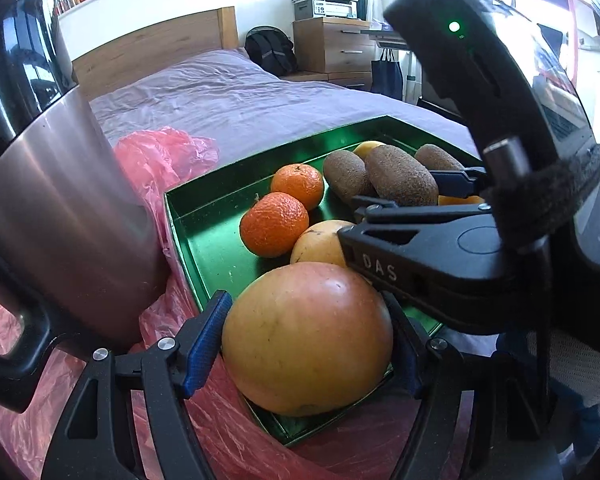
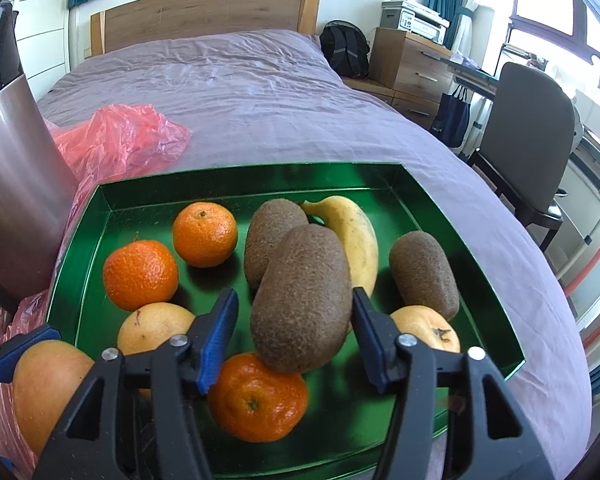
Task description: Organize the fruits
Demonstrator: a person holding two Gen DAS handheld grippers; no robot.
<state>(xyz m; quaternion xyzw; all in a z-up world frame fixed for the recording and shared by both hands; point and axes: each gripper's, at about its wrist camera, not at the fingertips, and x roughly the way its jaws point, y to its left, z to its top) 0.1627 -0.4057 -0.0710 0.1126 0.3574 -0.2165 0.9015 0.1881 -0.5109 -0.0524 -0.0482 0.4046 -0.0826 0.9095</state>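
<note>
At the far left a steel kettle (image 1: 60, 208) with a black handle stands on a pink plastic bag (image 2: 120, 140) spread over the bed (image 2: 240, 92). Just right of it lies the green tray (image 2: 84, 248), its rim touching the bag.

The left hand-held gripper (image 1: 306, 334) is clamped on a large pink-yellow grapefruit (image 1: 306, 338), blue pads against both its sides, at the tray's near left corner; whether the fruit rests on the tray floor cannot be told. Beyond it in the tray sit a yellow orange (image 2: 152, 326) and two mandarins (image 2: 140, 274) (image 2: 205, 234), stem ends turned up. A third mandarin (image 2: 256, 398) lies at the near edge, stem facing the camera.

The right hand-held gripper (image 2: 292, 336) has its fingers spread around a kiwi (image 2: 302, 298): the right pad touches the skin, the left pad stands apart from it. This kiwi's long axis runs near to far, leaning slightly right, and it lies against a second kiwi (image 2: 272, 240) behind it. A banana (image 2: 354, 236) curves alongside, tip toward the tray's far wall. Farther right a third kiwi (image 2: 424, 274) lies with the same near-to-far axis, and a yellow orange (image 2: 426, 328) sits just in front of it.

In the left wrist view, the right tool's black body bears the raised letters "DAS".
</note>
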